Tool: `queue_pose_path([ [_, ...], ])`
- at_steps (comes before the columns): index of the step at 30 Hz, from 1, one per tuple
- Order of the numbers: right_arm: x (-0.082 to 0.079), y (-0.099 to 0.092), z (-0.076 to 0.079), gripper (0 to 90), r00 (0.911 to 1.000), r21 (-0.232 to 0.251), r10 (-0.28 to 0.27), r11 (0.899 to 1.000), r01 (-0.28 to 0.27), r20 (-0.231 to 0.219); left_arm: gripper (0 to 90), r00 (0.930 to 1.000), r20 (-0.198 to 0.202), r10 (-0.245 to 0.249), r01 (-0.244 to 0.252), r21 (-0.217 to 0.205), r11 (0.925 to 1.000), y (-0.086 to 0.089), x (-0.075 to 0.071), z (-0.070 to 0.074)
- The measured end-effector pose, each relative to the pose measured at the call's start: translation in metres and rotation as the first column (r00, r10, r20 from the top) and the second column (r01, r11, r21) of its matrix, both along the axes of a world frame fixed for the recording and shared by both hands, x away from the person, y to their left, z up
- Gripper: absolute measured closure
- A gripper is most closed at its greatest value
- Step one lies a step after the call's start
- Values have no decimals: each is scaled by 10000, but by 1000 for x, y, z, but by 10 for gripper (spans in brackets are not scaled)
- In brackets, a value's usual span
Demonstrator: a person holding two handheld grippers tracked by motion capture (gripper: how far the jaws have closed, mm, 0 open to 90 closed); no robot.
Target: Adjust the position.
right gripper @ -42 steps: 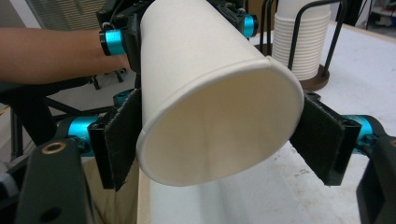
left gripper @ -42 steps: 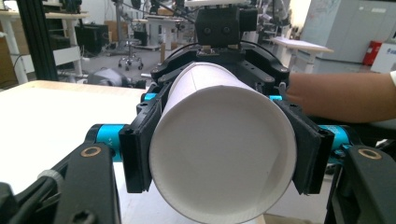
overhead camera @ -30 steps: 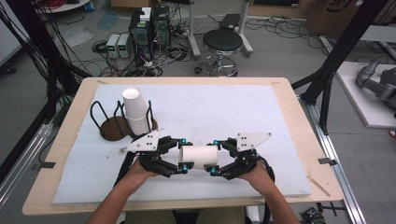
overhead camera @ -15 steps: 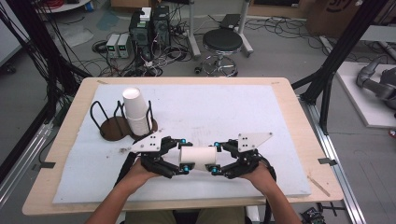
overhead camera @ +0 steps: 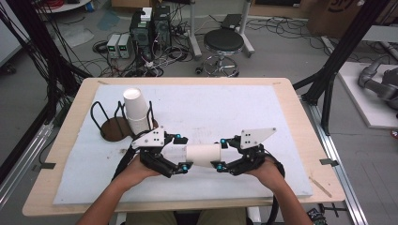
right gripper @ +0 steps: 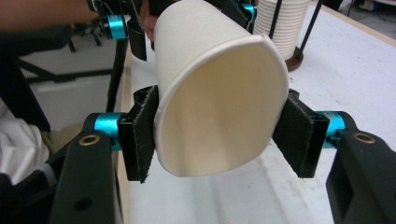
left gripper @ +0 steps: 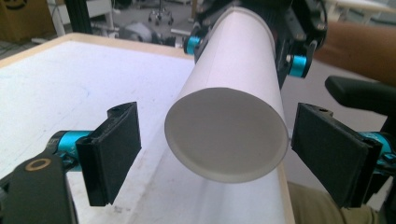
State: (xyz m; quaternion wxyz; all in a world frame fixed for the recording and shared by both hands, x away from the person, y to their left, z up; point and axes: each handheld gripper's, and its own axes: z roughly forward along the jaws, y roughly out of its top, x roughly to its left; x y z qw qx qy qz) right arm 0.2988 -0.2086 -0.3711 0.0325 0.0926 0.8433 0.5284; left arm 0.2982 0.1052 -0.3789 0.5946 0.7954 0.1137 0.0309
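A white paper cup lies level in the air between my two grippers, above the front of the white mat. My right gripper is shut on its open mouth: in the right gripper view both pads press the rim of the cup into an oval. My left gripper is open around the other end. Its jaws have just been opening, and in the left gripper view the pads stand clear on either side of the cup's round base.
A stack of white cups stands in a black wire holder on a dark round base at the mat's left; the stack is also in the right gripper view. Beyond the wooden table edge are a stool, cables and black frame posts.
The left gripper's jaws have spread off the cup's base end. The right gripper's jaws have closed on the rim. Both hands stay where they were.
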Motion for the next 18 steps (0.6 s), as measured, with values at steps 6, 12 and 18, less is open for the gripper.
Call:
queue_pose_path([
  [6,4,4,16,364,9994,-1039,114,9946,-80,324,158,9996,168,-217,204,766,9968,-1,2,11],
  [12,8,13,33,362,9976,-2135,258,9769,-116,642,161,9989,234,-410,369,1528,9876,-5,4,17],
  [18,10,27,45,360,9948,-3122,607,9495,-321,824,163,9987,101,-504,476,1852,9815,-8,6,16],
])
